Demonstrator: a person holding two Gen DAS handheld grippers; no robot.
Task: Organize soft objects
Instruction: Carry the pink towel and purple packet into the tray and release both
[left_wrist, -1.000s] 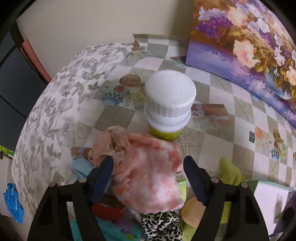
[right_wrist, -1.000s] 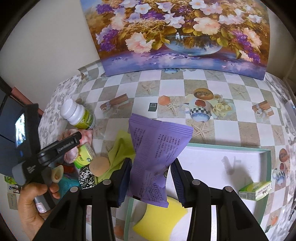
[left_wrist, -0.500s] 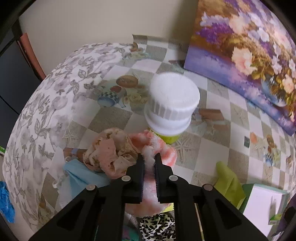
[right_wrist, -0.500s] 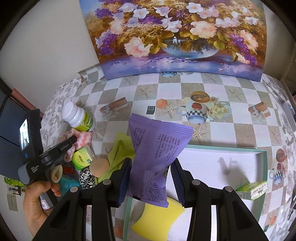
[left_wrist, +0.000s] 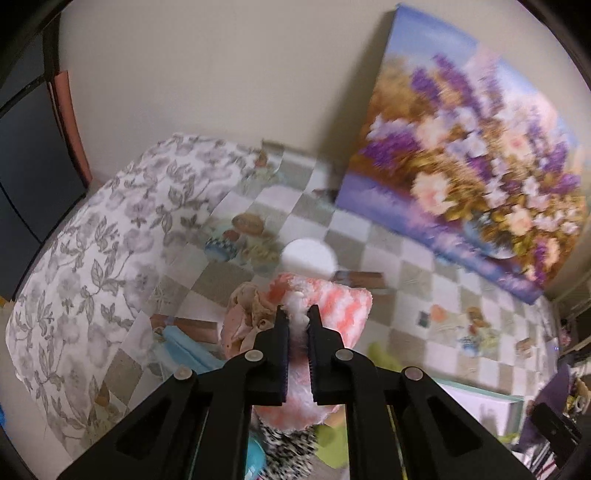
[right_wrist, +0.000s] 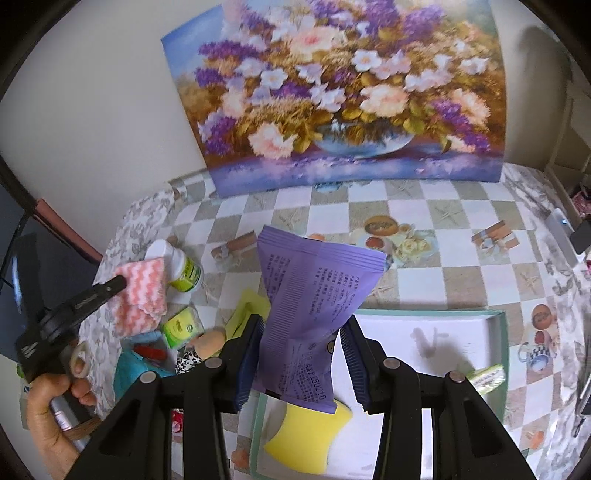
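Observation:
My left gripper (left_wrist: 297, 318) is shut on a pink-and-white fluffy cloth (left_wrist: 332, 306), which hangs from it above the pile; the right wrist view shows the same cloth (right_wrist: 140, 295) lifted beside the left gripper (right_wrist: 120, 283). My right gripper (right_wrist: 301, 325) is shut on a purple soft packet (right_wrist: 314, 295), held above the tray's left edge. A beige crumpled fabric (left_wrist: 243, 314) lies just left of the lifted cloth. A yellow sponge (right_wrist: 306, 439) lies in the white tray (right_wrist: 495, 332).
A white-capped bottle (right_wrist: 181, 264) stands behind the pile, which holds a green roll (right_wrist: 183, 326), a leopard-print piece (right_wrist: 188, 360), a teal bag (right_wrist: 127, 373) and a lime cloth (right_wrist: 247, 306). A flower painting (right_wrist: 340, 99) leans on the wall. A small green box (right_wrist: 485, 376) sits in the tray.
The left gripper shut on the pink-and-white cloth and lifted it off the pile. The right gripper rose a little with the purple packet still in it.

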